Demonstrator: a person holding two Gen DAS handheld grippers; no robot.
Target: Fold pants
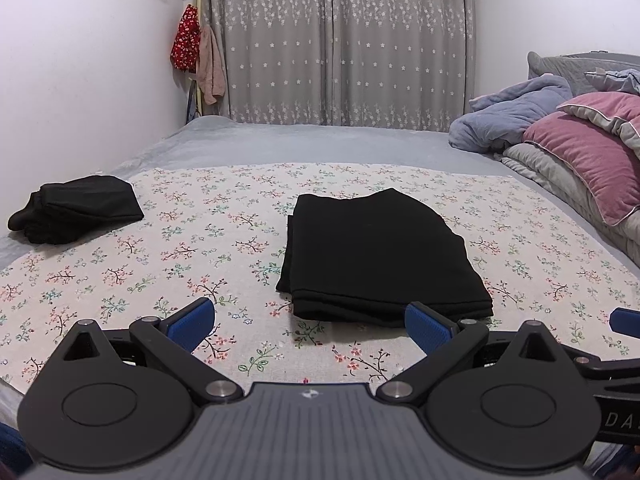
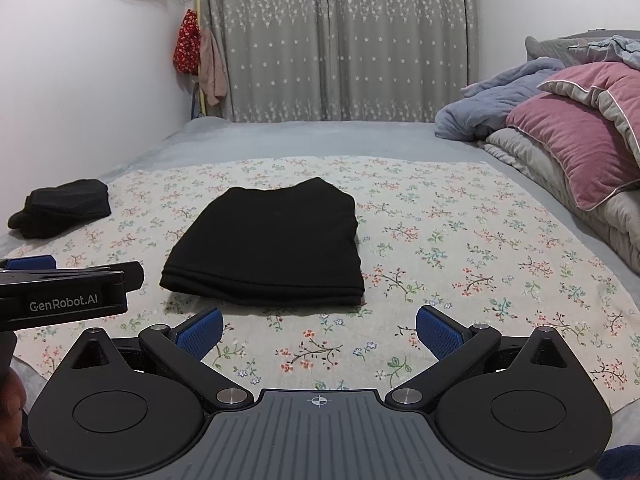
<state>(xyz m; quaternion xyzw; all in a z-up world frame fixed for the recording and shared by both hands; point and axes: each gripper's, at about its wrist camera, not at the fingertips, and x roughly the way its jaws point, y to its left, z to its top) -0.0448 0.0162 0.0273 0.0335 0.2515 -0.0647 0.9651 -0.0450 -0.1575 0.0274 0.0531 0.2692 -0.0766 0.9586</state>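
Bed (image 1: 320, 140) under floral cloth (image 1: 140, 248); both grippers low at its near edge, level, side by side; left gripper (image 1: 308, 326) jaws wide apart, holding nothing; right gripper (image 2: 318, 328) likewise; black pants (image 2: 268, 240) folded into a flat stacked rectangle mid-cloth, just ahead of the fingers, untouched; second dark bundle (image 1: 76, 208) far left

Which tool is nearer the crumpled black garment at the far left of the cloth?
Left. The left tool sits between the garment and the right tool, which is farther right. Both are open, touching nothing.
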